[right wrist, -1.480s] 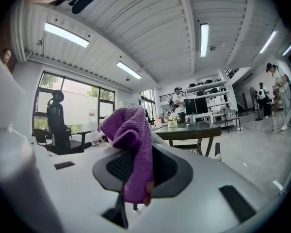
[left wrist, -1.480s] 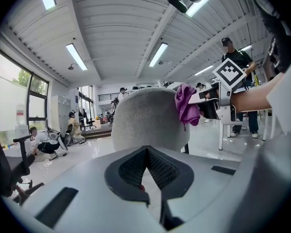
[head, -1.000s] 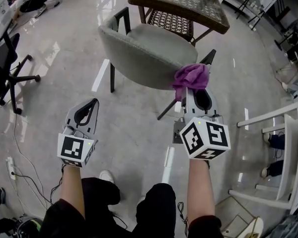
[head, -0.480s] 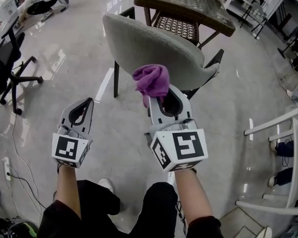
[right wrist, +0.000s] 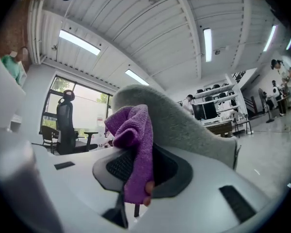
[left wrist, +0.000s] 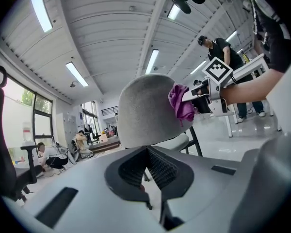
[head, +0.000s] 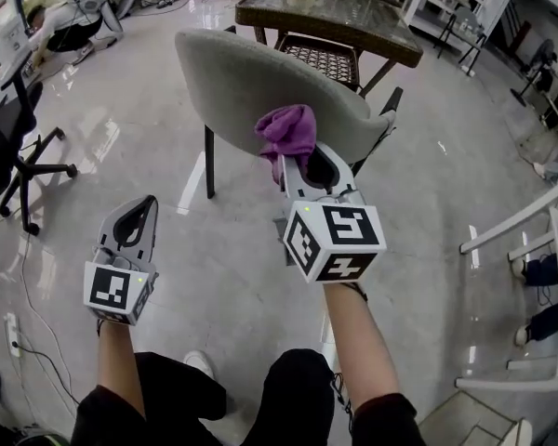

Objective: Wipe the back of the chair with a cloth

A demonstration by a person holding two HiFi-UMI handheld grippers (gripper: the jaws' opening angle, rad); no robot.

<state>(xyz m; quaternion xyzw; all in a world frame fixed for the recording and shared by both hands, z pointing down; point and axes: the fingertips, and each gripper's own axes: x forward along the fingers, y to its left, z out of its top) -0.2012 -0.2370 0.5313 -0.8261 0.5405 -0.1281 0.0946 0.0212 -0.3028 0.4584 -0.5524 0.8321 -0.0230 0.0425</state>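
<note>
At one chair (head: 251, 72), one purple cloth (head: 288, 130)

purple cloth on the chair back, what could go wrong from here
The right gripper pinches only a fold of the purple cloth; most of it bunches loose above the jaws, so dragging across the chair back could tug it free.
The left gripper hangs shut, away from the chair, so nothing braces it; a hard push might slide it on the glossy floor.
</note>
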